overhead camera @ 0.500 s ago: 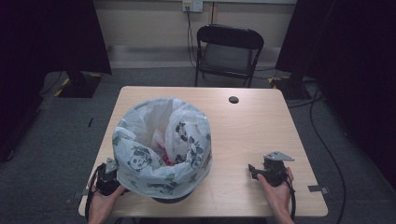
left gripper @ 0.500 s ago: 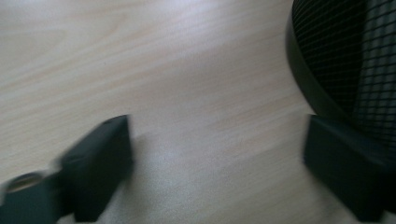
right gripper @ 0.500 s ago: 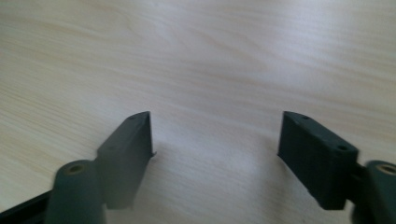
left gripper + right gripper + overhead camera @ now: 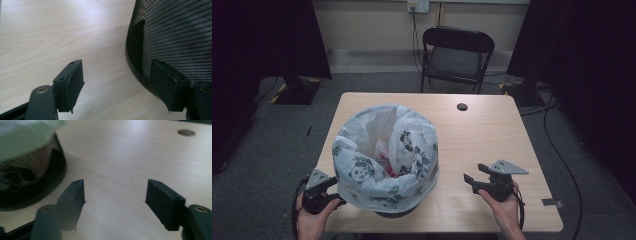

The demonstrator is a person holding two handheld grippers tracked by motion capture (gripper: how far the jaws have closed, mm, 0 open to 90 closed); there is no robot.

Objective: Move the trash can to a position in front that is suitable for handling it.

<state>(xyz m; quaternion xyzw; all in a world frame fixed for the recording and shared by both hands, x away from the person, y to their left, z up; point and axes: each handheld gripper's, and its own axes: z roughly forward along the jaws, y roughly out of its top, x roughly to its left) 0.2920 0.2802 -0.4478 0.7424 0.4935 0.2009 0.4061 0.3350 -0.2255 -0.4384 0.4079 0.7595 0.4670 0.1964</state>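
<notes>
In the high view, the patterned bag drapes over the mesh bin, hiding all but a sliver of its base at six o'clock. A red thing inside is mostly buried and unidentifiable. The left gripper view cuts the bin off at twelve and three o'clock.

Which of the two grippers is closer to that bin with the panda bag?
Left. The left gripper sits right against the bin, its jaws open beside the mesh wall. The right gripper rests apart from it, jaws open over bare table.
</notes>
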